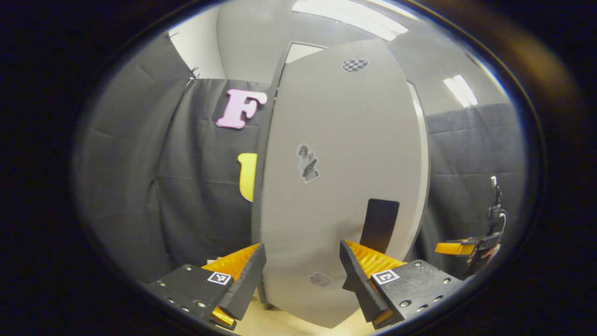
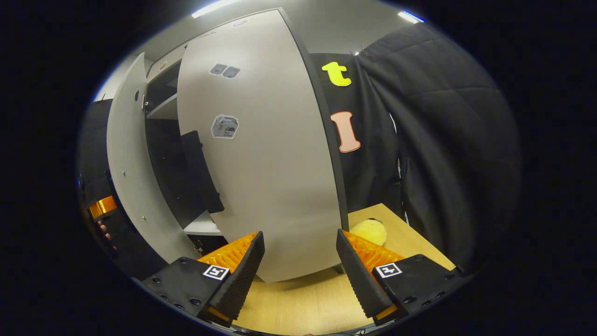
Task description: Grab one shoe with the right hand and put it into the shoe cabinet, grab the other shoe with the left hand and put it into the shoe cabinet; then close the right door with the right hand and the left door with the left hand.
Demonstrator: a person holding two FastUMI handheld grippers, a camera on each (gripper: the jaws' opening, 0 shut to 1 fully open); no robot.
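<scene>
Left gripper [image 1: 302, 275]: jaws wide apart, nothing between them. It faces the outer face of the left door [image 1: 340, 186] of the shoe cabinet [image 1: 422, 154], close up. The door is grey, with a dark rectangular handle patch [image 1: 380, 224] near its lower right edge and a few small stickers on the panel. Whether the fingers touch the door I can't tell; fisheye distortion is too strong. At the far right of the left gripper view the right gripper [image 1: 459, 247] shows, with a bit of the hand holding it.

Right gripper [image 2: 298, 266]: jaws also spread wide, empty. It points at the right door [image 2: 266, 163], which stands part open. The left door [image 2: 128, 172] is swung open too, and between the two the dark cabinet interior shows with a pale shelf [image 2: 163, 106] up high.

The cabinet stands on a wooden worktop [image 2: 303, 303]. A yellow fuzzy thing [image 2: 371, 232], possibly a shoe, lies on the worktop just right of the right door's lower edge, toward the back edge. Left gripper appears at the left edge of the right gripper view [image 2: 102, 206].
</scene>
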